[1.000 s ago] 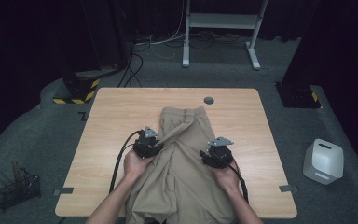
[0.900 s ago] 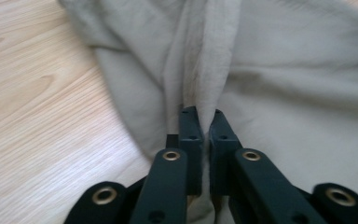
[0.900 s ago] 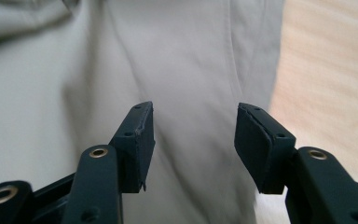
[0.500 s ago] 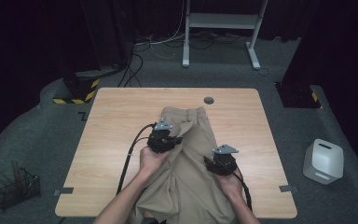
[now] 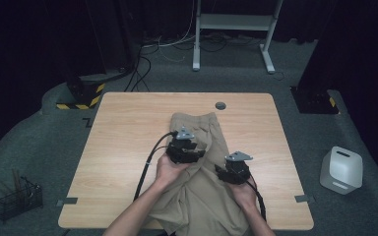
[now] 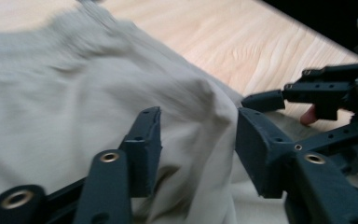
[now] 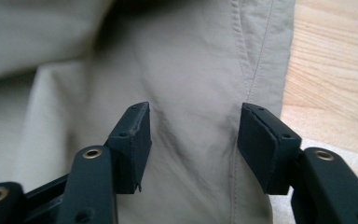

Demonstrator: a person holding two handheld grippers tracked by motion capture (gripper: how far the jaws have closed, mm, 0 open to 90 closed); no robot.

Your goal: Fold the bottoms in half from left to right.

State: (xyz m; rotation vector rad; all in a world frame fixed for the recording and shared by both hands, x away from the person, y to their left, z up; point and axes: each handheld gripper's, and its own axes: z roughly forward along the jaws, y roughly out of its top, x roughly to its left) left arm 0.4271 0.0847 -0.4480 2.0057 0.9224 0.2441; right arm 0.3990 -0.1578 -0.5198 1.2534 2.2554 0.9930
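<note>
While the khaki trousers (image 5: 202,162) lie lengthwise down the middle of the wooden tabletop (image 5: 123,142), waistband end toward the far edge and the near end hanging over the person's edge, both hands work over the cloth. The left tool (image 5: 189,147) sits above the middle of the garment, and its jaws have just been opening: in the left gripper view a raised fold of the trousers (image 6: 121,93) stands between the two black pads, yet neither pad presses on it, so the jaws stand parted around loose fabric and hold nothing. Beyond that fold, in the same view, the right tool (image 6: 279,100) shows at the right, just beside the cloth with bare wood behind it. The right tool (image 5: 231,172) hovers over the right side of the trousers, close to their edge, with its jaws wide; in the right gripper view the pads straddle a flat stretch of the trousers (image 7: 191,116) where a stitched seam runs lengthwise, and there is clear space between each pad and the fabric between them. A black cable (image 5: 150,162) trails from the left tool back across the tabletop toward the person. A small round grommet (image 5: 220,105) sits in the tabletop just past the waistband. On the floor, a white container (image 5: 342,169) stands to the right and a wire basket (image 5: 17,199) to the left.
</note>
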